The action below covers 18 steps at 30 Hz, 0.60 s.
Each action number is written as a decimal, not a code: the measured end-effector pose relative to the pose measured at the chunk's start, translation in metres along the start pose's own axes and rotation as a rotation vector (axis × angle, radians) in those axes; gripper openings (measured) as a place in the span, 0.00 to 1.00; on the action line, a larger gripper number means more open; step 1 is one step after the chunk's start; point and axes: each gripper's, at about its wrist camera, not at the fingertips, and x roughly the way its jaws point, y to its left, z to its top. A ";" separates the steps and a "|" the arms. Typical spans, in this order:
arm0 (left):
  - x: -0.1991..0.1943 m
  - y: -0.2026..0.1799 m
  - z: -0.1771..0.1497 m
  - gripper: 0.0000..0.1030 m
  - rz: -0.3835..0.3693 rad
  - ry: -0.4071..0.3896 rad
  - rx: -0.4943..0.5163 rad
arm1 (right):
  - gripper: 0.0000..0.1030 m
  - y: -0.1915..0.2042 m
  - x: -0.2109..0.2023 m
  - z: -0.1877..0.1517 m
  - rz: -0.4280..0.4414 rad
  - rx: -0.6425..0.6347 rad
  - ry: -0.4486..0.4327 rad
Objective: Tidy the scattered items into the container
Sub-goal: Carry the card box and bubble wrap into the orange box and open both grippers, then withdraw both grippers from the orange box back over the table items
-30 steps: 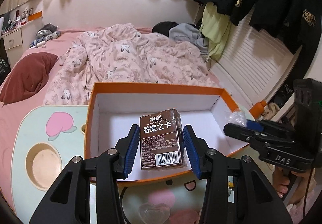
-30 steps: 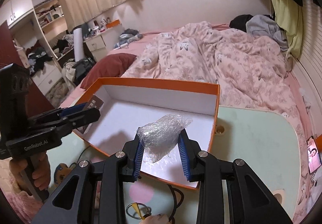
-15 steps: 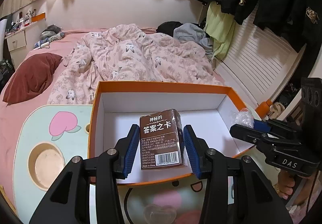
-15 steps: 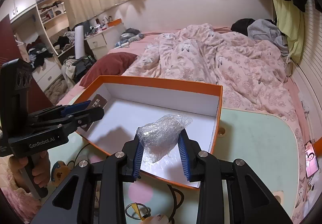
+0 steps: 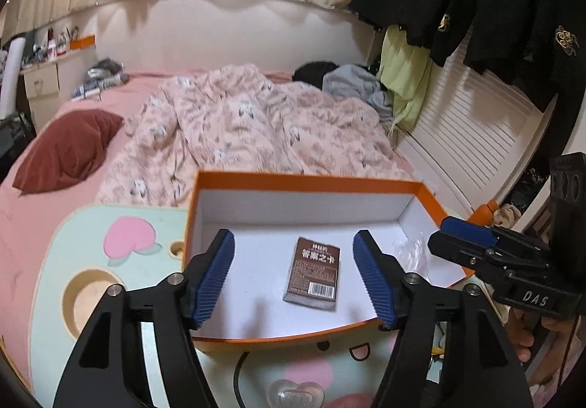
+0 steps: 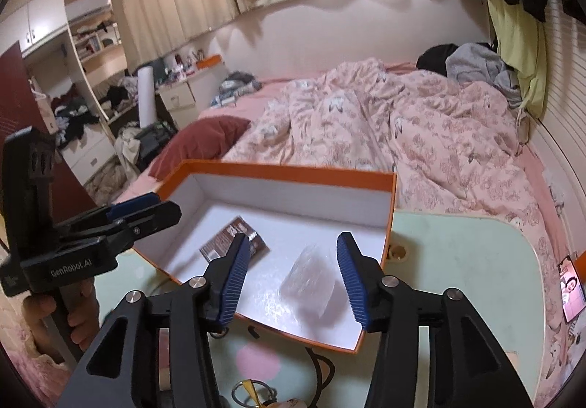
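Already inside the orange box (image 5: 311,181): brown card pack (image 5: 314,272) at centre, clear plastic wrap (image 6: 311,281) toward three o'clock. Left gripper (image 5: 293,272) and right gripper (image 6: 289,276) are opening, jaws clear of both items. Keyring (image 6: 252,393) outstanding.

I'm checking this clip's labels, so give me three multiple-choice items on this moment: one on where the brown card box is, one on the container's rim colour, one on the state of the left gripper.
1. Where is the card box?
A. lying on the floor of the container
B. on the bed
C. clamped in the right gripper

2. What colour is the rim of the container?
A. blue
B. orange
C. green

3. What state is the left gripper in?
A. shut on the card box
B. shut on the plastic wrap
C. open, holding nothing

Answers:
1 A: the card box lies flat on the white floor inside.
2 B: the rim is orange all round.
3 C: its jaws are opening, and the blue fingers stand clear of the card box lying between and below them.
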 end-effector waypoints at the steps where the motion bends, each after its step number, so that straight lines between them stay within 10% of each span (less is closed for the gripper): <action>1: -0.003 0.000 0.001 0.74 -0.003 -0.009 -0.001 | 0.49 0.000 -0.002 0.001 0.006 0.003 -0.013; 12: -0.072 -0.027 0.001 0.74 -0.019 -0.094 0.101 | 0.60 0.002 -0.024 0.009 -0.010 0.003 -0.098; 18: -0.102 -0.054 -0.034 0.80 -0.064 -0.001 0.252 | 0.61 0.015 -0.031 0.008 -0.045 -0.020 -0.101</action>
